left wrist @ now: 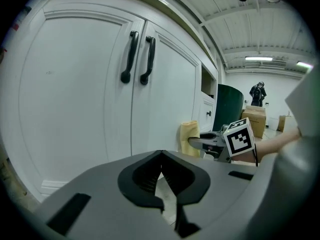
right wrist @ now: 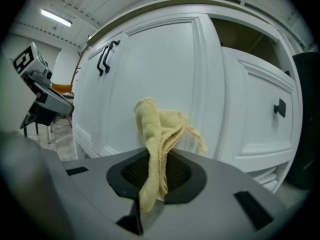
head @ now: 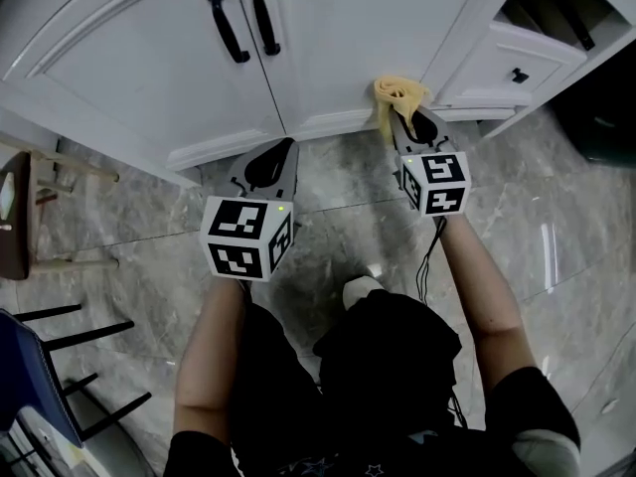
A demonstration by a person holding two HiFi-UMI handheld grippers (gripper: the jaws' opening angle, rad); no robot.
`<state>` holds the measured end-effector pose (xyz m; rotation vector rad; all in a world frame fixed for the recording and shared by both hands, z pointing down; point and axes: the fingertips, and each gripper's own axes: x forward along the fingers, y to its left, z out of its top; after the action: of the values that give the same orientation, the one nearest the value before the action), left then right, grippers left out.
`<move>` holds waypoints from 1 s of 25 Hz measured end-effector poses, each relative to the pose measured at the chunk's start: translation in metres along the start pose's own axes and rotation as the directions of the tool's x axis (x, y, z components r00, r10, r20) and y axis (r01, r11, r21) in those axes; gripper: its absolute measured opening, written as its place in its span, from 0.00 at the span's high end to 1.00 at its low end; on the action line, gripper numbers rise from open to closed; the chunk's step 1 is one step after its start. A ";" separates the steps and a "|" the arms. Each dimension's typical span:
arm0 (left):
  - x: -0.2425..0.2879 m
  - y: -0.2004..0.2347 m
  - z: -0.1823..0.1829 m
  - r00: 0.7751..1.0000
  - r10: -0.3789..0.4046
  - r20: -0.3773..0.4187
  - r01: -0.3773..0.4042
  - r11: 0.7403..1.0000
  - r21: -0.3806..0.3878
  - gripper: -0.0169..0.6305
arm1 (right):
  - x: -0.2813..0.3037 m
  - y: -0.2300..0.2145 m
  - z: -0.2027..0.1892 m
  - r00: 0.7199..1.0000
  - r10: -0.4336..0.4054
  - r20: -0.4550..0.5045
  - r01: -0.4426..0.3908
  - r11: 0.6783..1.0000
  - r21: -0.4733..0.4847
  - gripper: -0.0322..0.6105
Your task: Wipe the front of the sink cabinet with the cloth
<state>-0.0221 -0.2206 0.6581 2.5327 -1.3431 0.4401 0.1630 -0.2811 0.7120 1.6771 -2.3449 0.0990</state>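
The white sink cabinet (head: 199, 58) has two doors with black handles (head: 243, 18). My right gripper (head: 407, 122) is shut on a yellow cloth (head: 396, 95), which is bunched against the cabinet's lower right front, beside the door's edge. In the right gripper view the cloth (right wrist: 159, 134) stands up out of the jaws and touches the white panel (right wrist: 165, 74). My left gripper (head: 283, 147) is shut with nothing in it, near the base of the doors and short of them; from its own view (left wrist: 161, 160) the doors (left wrist: 90, 94) lie ahead.
A drawer unit (head: 507, 68) with a small black knob juts out to the right of the cabinet. A dark green bin (head: 606, 117) stands at the far right. Chair legs (head: 70, 177) and a blue chair (head: 40, 396) are at the left on the grey marble floor (head: 348, 217).
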 end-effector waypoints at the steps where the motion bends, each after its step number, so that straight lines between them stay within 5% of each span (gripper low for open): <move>1: 0.004 -0.004 0.000 1.000 -0.009 -0.001 0.009 1.000 0.002 0.95 | -0.003 -0.009 -0.002 1.000 -0.017 -0.005 0.017 1.000 -0.002 0.85; 13: 0.008 -0.031 0.016 0.993 -0.104 -0.058 0.103 0.994 -0.024 0.95 | -0.043 -0.063 -0.008 0.976 -0.158 -0.148 0.163 0.986 0.026 0.85; 25: -0.123 -0.061 0.100 0.987 -0.066 -0.146 0.053 0.994 -0.091 0.95 | -0.138 -0.021 0.112 0.962 -0.123 -0.245 0.158 0.979 0.128 0.85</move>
<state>-0.0219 -0.1284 0.5157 2.4103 -1.2025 0.5353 0.2056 -0.1833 0.5678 1.7843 -2.0808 0.4301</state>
